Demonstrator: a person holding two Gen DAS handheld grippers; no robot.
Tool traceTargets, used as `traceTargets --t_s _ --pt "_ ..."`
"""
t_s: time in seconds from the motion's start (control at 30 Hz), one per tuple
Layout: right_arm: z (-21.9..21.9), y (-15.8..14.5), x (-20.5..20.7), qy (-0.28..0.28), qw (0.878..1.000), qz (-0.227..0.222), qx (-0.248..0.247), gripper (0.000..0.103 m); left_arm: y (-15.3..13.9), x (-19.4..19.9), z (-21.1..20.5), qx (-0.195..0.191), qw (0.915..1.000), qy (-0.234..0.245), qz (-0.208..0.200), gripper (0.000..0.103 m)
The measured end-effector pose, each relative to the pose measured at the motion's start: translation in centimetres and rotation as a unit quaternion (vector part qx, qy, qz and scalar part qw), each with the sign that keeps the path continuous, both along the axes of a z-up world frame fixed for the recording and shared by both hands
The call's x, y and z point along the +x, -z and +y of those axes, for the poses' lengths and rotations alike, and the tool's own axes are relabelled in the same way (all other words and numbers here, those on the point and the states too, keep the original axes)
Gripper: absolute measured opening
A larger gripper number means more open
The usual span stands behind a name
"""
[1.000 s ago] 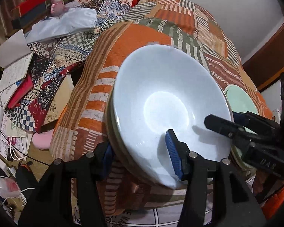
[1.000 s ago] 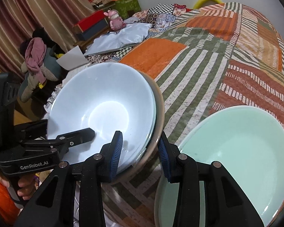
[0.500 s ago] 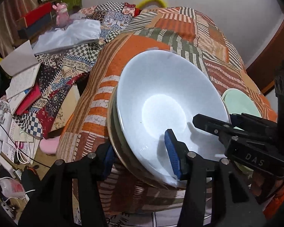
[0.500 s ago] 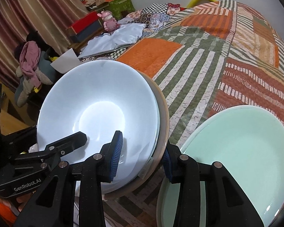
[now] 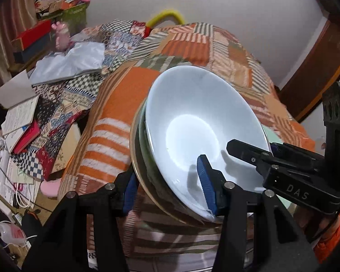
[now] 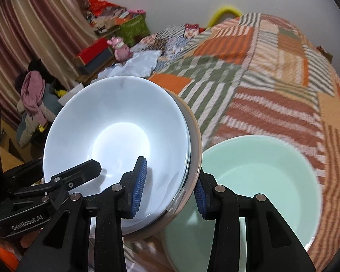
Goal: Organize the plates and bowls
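A stack of dishes, a white bowl [image 5: 199, 122] on top of darker plates and a tan plate, is held tilted above the patchwork quilt. My left gripper [image 5: 170, 185] is shut on the stack's near-left rim. My right gripper [image 6: 170, 185] is shut on the stack's [image 6: 117, 133] right rim. Each gripper has one blue pad inside the bowl and one under the tan plate. A pale green bowl [image 6: 256, 181] lies on the quilt just right of the stack, under my right gripper; only its edge [image 5: 272, 136] shows in the left wrist view.
The quilt-covered bed [image 6: 272, 72] stretches away behind. To the left are books and papers [image 5: 18, 117], a white cloth [image 5: 68, 63], a pink toy [image 6: 121, 47], boxes and striped curtains [image 6: 34, 27]. Cables lie on the floor at the lower left [image 5: 13, 195].
Both grippers have lifted the dish stack off the quilt and tipped it up. The view has risen, so more of the wall and room shows.
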State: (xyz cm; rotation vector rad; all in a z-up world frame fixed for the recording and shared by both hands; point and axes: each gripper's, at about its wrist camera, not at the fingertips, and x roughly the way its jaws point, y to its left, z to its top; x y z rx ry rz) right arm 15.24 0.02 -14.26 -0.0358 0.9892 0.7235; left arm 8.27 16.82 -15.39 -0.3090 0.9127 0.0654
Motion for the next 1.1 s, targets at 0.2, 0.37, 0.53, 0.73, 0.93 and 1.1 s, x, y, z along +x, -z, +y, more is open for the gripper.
traceTargets --t_s 0.2,0.37,0.53,0.73,0.93,1.1 --pt "-2.9 -1.3 -0.1 0.025 0.999 -0.022 0.000 0.036 -1.4 0.7 -2.8 -0.005 0.9996 0.024 -0.017 0.050" --pt "-5.3 -2.1 -0.3 0.046 0.998 -0.036 -0.002 0.036 -1.9 1.0 -5.2 -0.008 0.9987 0.045 -0.023 0.050" --pt "-7.4 -2.4 -0.5 0.064 0.997 -0.042 -0.004 0.036 -2.2 1.1 -7.4 -0.012 0.9975 0.065 -0.026 0.050" --pt "-9.8 -2.2 -0.8 0.082 0.996 -0.041 -0.004 0.036 -1.9 1.5 -9.8 -0.015 0.9961 0.085 -0.021 0.050" --pt "-11.6 -1.2 -0.5 0.100 0.995 -0.026 -0.004 0.036 -0.7 2.3 -11.7 -0.017 0.9952 0.096 -0.006 0.050" --pt "-12.5 0.0 -0.1 0.108 0.994 -0.008 -0.001 0.036 0.6 3.4 -12.4 -0.020 0.9950 0.098 0.011 0.050"
